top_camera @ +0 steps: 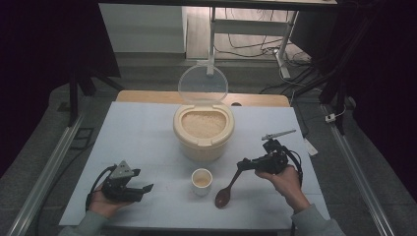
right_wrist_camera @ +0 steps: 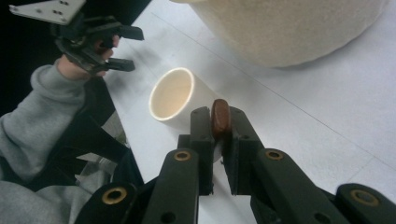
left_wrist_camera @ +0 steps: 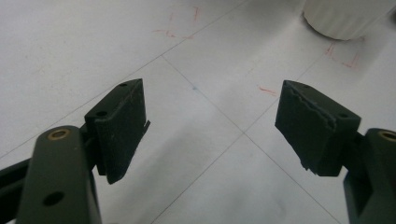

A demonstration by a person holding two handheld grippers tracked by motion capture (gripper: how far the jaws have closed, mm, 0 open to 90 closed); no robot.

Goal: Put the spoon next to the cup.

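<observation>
Right gripper jaws clamp wooden spoon handle, bowl down on bench beside small cup. Left gripper jaws open, empty, resting on bench.

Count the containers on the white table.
2. A large cream plastic rice bin with its clear lid open stands at the table's middle; a small cream ceramic cup stands just in front of it.

White worktop with faint red marks; behind it, a wooden board edge and floor cables.
</observation>
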